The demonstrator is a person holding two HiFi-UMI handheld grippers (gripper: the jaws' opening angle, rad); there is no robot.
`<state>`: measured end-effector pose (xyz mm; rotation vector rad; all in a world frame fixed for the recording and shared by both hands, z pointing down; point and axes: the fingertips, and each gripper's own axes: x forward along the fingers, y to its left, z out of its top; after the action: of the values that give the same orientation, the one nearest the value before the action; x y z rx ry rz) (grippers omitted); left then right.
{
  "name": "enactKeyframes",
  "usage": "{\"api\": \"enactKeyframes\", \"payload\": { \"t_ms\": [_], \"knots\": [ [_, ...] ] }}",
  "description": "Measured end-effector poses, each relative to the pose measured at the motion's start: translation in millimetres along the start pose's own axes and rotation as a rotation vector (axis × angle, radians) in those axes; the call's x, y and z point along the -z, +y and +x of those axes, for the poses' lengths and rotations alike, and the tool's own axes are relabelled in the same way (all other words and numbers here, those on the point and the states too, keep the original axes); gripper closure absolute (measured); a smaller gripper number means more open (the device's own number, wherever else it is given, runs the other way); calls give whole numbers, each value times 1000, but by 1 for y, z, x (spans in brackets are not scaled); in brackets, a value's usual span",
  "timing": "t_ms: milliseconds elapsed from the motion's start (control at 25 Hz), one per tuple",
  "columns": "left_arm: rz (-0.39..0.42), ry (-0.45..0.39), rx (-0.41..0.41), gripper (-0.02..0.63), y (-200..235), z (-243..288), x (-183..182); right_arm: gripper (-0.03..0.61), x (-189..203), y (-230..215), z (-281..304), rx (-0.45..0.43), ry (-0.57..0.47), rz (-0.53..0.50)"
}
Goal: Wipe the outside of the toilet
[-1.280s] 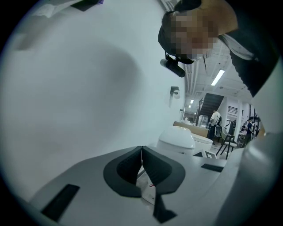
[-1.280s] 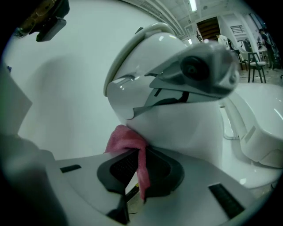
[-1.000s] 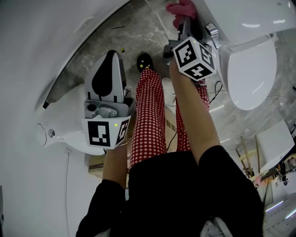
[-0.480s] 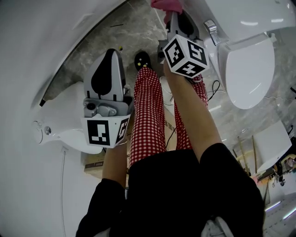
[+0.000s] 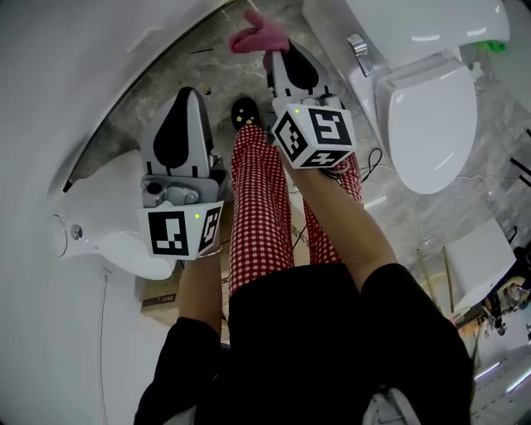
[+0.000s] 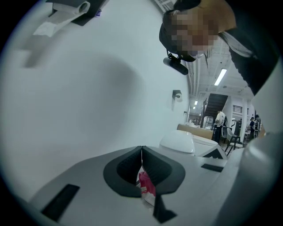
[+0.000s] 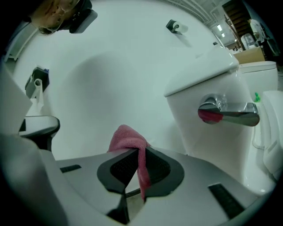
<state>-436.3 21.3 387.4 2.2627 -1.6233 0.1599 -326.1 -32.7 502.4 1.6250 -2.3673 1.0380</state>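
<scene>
The white toilet stands at the right of the head view, with its tank (image 5: 415, 21), closed lid (image 5: 427, 116) and chrome flush lever (image 5: 358, 54). My right gripper (image 5: 274, 56) is shut on a pink cloth (image 5: 255, 37), which sticks out past its tips, left of the tank and apart from it. In the right gripper view the pink cloth (image 7: 128, 139) drapes over the shut jaws of the right gripper (image 7: 139, 150), with the tank (image 7: 208, 75) and lever (image 7: 230, 112) to the right. My left gripper (image 5: 187, 91) hangs shut with nothing in it, and in its own view the left gripper (image 6: 141, 148) faces a bare white wall.
A white fixture (image 5: 108, 241) sits low on the left wall under the left gripper. My legs in red-checked trousers (image 5: 261, 207) stand between the grippers on the grey marble floor (image 5: 207, 50). A cardboard box (image 5: 158, 295) lies by my feet, and cables (image 5: 377, 162) run near the toilet base.
My right gripper has drawn left and away from the toilet tank, carrying the pink cloth. The left gripper has stayed about where it was, still shut.
</scene>
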Motion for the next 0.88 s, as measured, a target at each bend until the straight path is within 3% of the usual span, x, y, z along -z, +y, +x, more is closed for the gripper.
{"api": "enactKeyframes", "payload": {
  "t_ms": [360, 680, 880],
  "knots": [
    [-5, -18, -21, 603, -26, 2, -11, 522, -28, 23, -37, -154, 27, -164],
    [-4, -54, -72, 603, -53, 5, -32, 522, -81, 30, -70, -272, 0, -353],
    [18, -66, -81, 603, -76, 12, -47, 522, -110, 24, -87, -325, -6, -404]
  ]
}}
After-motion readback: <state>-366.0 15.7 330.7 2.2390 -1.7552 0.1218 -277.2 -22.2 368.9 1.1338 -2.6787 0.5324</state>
